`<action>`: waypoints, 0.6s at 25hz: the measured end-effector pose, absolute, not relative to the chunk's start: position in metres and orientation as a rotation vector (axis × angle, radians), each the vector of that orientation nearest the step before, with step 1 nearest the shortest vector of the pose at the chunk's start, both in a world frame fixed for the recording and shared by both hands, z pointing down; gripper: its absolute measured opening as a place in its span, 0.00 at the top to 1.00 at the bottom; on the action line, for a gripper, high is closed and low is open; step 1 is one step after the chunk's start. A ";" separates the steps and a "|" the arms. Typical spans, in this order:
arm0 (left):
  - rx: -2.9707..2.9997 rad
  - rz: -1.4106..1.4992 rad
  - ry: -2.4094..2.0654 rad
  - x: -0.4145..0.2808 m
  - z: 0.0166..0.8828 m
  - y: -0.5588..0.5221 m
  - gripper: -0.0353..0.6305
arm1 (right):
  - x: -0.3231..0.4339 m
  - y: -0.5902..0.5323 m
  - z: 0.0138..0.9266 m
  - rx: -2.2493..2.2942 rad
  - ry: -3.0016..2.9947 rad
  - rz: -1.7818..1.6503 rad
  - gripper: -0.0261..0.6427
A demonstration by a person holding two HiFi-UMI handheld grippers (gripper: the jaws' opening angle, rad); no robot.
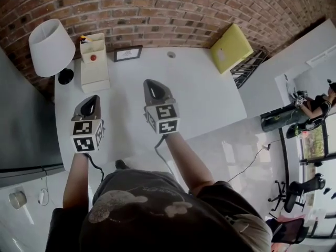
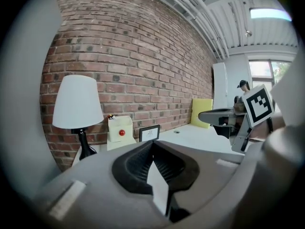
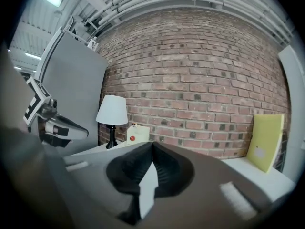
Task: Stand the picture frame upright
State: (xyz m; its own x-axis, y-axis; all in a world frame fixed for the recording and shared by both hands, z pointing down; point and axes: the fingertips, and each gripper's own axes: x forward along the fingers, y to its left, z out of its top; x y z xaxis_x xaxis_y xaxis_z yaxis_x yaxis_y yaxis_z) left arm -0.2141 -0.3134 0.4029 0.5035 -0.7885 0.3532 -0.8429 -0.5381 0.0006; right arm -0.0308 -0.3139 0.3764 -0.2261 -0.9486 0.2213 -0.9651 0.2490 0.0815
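**Both jaws shut tight, frame far back by the wall**

The picture frame [image 1: 128, 53] is at the back of the white tabletop [image 1: 205, 96], close to the brick wall [image 1: 157, 9]. In the head view it is in the upper part, a bit left of the middle. It has a dark rim and a white sheet inside. The marks on the sheet are too small to read. In the left gripper view the frame [image 2: 149, 132] shows its front and looks like it is standing up.

Just left of the frame is a white box [image 1: 94, 62] with a red dot on its front. Left of the box is a lamp [image 1: 51, 46] with a white shade and a black foot. In the upper right, a yellow board [image 1: 231, 48] leans on the wall.

The left gripper [image 1: 91, 100] is in the left middle of the head view. The right gripper [image 1: 153, 85] is near the middle. Both are held above the front part of the tabletop, well apart from the frame. Both point toward the wall.

In the left gripper view the jaws are pressed together, with nothing between them. In the right gripper view the jaws are pressed together too, and they hold nothing.

Each gripper has a cube with black and white square marks. The marks are patterns, not words.

At the right edge of the head view, a person [image 1: 315, 106] is far off on the floor.
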 end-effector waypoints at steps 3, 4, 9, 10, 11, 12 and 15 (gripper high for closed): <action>2.589 0.463 -1.406 -0.198 0.396 -0.299 0.93 | -0.021 -0.295 0.376 1.767 -2.297 0.107 0.95; 2.595 0.467 -1.409 -0.193 0.394 -0.294 0.93 | -0.017 -0.289 0.376 1.763 -2.300 0.110 0.95; 2.572 0.453 -1.423 -0.173 0.389 -0.265 0.93 | 0.006 -0.261 0.376 1.755 -2.329 0.128 0.95; 2.562 0.448 -1.420 -0.170 0.388 -0.258 0.93 | 0.010 -0.255 0.375 1.751 -2.338 0.129 0.95; 2.552 0.444 -1.412 -0.166 0.388 -0.250 0.93 | 0.014 -0.249 0.375 1.745 -2.346 0.129 0.95; 2.542 0.443 -1.402 -0.162 0.389 -0.241 0.93 | 0.017 -0.242 0.375 1.739 -2.356 0.129 0.95; 2.514 0.460 -1.394 -0.155 0.394 -0.214 0.93 | 0.024 -0.219 0.379 1.719 -2.385 0.143 0.95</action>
State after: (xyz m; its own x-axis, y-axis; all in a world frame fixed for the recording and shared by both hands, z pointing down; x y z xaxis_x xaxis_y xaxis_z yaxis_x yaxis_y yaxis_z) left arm -0.1551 -0.2139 0.3943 0.4983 -0.7798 0.3790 -0.8521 -0.5212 0.0481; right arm 0.0243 -0.2194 0.3792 -0.3049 -0.9276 0.2158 -0.9467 0.3198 0.0373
